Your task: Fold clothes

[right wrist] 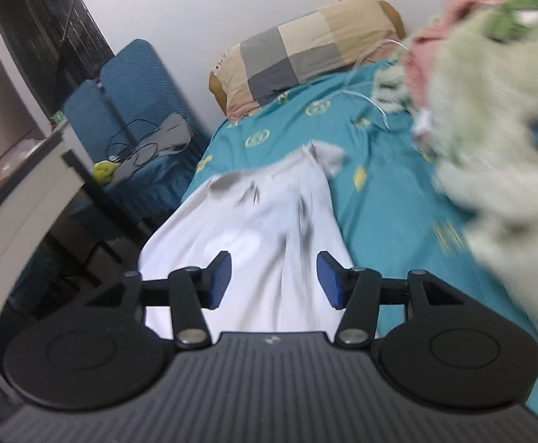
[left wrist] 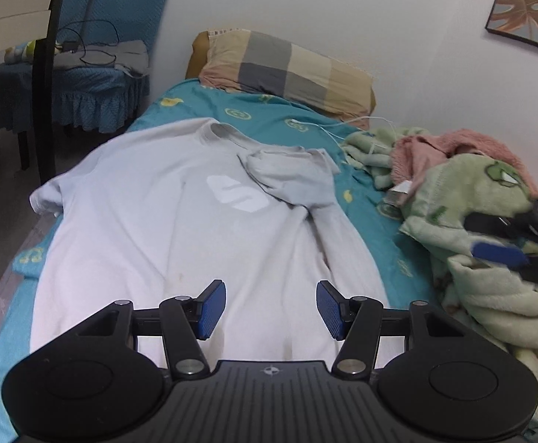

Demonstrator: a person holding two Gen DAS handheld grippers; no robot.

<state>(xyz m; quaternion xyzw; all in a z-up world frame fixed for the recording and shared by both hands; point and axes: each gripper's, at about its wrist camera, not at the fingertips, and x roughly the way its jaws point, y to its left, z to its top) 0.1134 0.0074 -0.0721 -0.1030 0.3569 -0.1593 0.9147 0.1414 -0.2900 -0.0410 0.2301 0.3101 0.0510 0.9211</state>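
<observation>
Both your left gripper (left wrist: 271, 310) and right gripper (right wrist: 273, 280) gape wide, empty; ahead lies the T-shirt (left wrist: 180, 229), one sleeve folded—next, likely grasp the other sleeve.

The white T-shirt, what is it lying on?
The white T-shirt lies spread on the teal bedsheet, which shows all around it. One sleeve is folded over on top. Whatever is directly beneath the shirt is covered.
</observation>
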